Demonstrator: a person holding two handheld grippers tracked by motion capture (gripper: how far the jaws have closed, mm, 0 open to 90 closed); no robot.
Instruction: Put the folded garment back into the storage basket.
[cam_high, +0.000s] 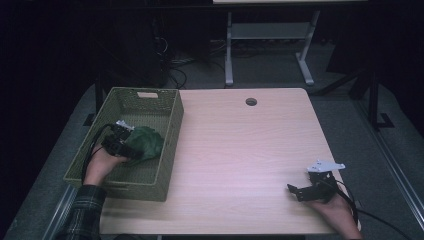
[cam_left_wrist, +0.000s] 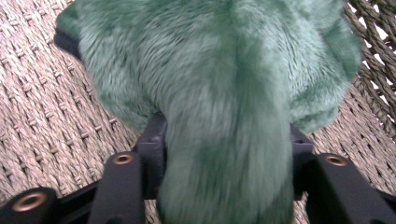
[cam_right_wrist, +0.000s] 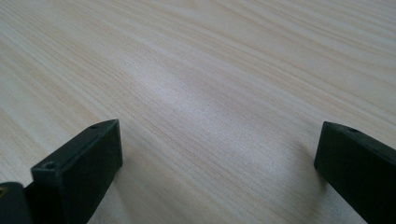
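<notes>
- The work in hand is putting the green plush toy into the woven basket at the left side of the bench, and it is looking nearly finished.
- The toy is lying on the basket's woven floor, near the middle and toward the right wall; in the left claw view its fur is resting directly on the weave.
- The left claw is reaching down inside the basket, its jaws standing on either side of a fold of the toy. They are parted about halfway, and the fur is still lying between them; they look to be letting go rather than pinching, though the plush is hiding the pads.
- The right claw is sitting low over the bare bench near the front right corner, jaws spread wide and holding nothing.
- Done, by my judgement: the carry and the lowering into the basket.
- Left, by my judgement: opening the left claw clear of the fur and lifting it out without dragging the toy up along with it.
- No other loose things are showing on the bench.
</notes>
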